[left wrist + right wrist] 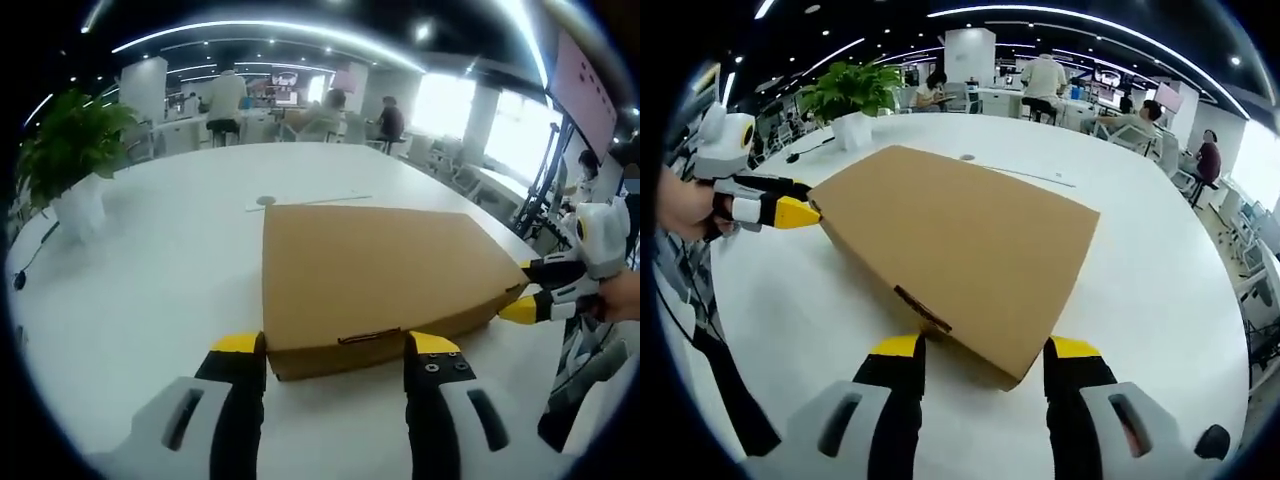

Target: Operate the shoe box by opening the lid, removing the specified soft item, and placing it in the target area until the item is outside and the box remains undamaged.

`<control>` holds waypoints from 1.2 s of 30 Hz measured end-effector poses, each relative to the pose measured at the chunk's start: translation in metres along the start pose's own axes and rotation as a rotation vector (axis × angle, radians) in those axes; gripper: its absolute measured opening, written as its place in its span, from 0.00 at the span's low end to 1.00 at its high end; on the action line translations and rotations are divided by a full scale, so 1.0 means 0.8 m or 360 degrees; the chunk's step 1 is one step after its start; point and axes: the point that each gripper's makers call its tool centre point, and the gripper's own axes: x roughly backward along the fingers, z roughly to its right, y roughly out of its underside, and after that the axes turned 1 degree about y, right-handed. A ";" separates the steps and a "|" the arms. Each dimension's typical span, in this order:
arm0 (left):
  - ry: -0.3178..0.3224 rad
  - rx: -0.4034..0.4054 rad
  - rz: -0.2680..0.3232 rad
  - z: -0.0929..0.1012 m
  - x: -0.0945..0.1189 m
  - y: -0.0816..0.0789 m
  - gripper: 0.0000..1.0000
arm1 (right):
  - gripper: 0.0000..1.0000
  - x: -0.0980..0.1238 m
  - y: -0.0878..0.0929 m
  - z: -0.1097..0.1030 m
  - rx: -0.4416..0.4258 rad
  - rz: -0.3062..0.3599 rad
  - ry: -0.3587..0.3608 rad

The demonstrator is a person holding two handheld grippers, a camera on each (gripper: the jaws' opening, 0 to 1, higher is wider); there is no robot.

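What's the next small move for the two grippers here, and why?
Probably ease the left gripper onto the front tab to lift the lid: the shoe box is closed, both grippers' jaws are open, and the right gripper only brackets a corner.

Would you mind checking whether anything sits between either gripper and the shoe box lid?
Nothing visible does. The left gripper and the right gripper each stand open at a corner of the closed shoe box, on the white table.

Plain tan-brown shoe box [380, 275], unpatterned, on a white table [150, 270]. My left gripper [338, 350] and my right gripper [985, 352] wear yellow tips over black and white. The leafy green plant [848, 88] fills a white pot [852, 130].
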 end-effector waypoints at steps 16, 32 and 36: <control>0.0009 -0.0131 -0.0086 -0.016 0.001 0.012 0.39 | 0.45 0.001 0.001 0.001 0.0062 -0.0030 -0.0020; 0.0260 -0.0320 0.0043 0.000 -0.019 -0.025 0.66 | 0.45 0.000 0.000 -0.004 0.0034 -0.0019 0.0010; 0.0296 -0.0358 0.0010 -0.001 -0.024 -0.022 0.71 | 0.47 0.002 -0.005 -0.003 0.0133 0.0002 0.0042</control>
